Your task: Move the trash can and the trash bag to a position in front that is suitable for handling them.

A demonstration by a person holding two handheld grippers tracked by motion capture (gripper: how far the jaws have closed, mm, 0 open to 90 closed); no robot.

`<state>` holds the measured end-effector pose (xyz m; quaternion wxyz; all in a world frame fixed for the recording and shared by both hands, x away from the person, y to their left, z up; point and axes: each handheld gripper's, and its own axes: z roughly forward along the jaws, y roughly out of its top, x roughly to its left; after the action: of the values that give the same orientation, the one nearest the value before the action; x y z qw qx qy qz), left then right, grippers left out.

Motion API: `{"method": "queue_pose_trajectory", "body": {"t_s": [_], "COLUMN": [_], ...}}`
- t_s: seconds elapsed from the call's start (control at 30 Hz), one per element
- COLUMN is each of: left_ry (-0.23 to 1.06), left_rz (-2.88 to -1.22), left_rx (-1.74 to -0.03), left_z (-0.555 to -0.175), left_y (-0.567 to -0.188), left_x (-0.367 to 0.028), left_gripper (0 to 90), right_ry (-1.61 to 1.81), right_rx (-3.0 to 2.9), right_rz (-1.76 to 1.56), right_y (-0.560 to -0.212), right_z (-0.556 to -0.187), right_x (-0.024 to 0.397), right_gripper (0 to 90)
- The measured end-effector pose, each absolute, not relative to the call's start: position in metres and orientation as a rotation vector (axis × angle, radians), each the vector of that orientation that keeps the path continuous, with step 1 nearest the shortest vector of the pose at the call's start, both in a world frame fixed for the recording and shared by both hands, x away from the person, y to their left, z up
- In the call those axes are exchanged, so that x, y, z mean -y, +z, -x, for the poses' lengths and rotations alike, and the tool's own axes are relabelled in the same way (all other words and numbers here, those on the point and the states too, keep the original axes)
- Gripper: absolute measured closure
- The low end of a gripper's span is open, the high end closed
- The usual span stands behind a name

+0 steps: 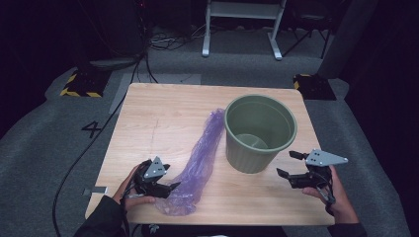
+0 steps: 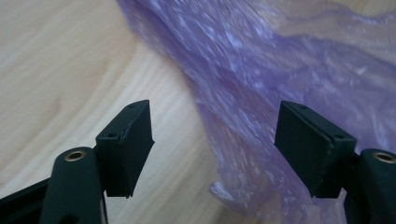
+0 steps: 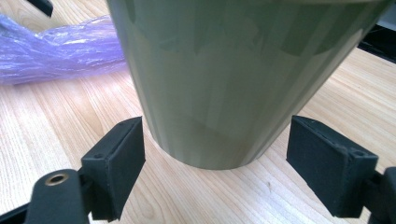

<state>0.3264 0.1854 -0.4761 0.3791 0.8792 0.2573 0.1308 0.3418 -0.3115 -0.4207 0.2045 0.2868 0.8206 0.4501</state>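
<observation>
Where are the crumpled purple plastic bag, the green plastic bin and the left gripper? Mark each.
crumpled purple plastic bag (image 1: 200,158), high view, middle of its length.
green plastic bin (image 1: 249,159), high view, outer front wall.
left gripper (image 1: 173,188), high view, between its fingertips.

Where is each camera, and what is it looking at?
High view: above the table, looking down; both forearms show, with left gripper and right gripper.
Left gripper view: on that gripper, facing the purple bag.
Right gripper view: on that gripper, facing the green bin.
Shared: bag and table.

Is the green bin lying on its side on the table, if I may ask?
No, the green bin stands upright on the table with its open mouth facing up.
</observation>
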Motion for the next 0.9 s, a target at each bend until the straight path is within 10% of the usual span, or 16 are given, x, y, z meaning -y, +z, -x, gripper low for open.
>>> {"method": "queue_pose_trajectory", "body": {"t_s": [0.9], "left_ry": [0.261], "left_rz": [-2.26], "left_rx": [-0.623], "left_z": [-0.348], "left_y": [-0.499], "left_x": [-0.185], "left_gripper": [69.6], "right_ry": [1.296], "right_rx": [-2.249], "right_rz": [-0.796], "right_y": [-0.408], "right_z": [-0.338], "right_x": [0.318], "right_gripper": [21.4]}}
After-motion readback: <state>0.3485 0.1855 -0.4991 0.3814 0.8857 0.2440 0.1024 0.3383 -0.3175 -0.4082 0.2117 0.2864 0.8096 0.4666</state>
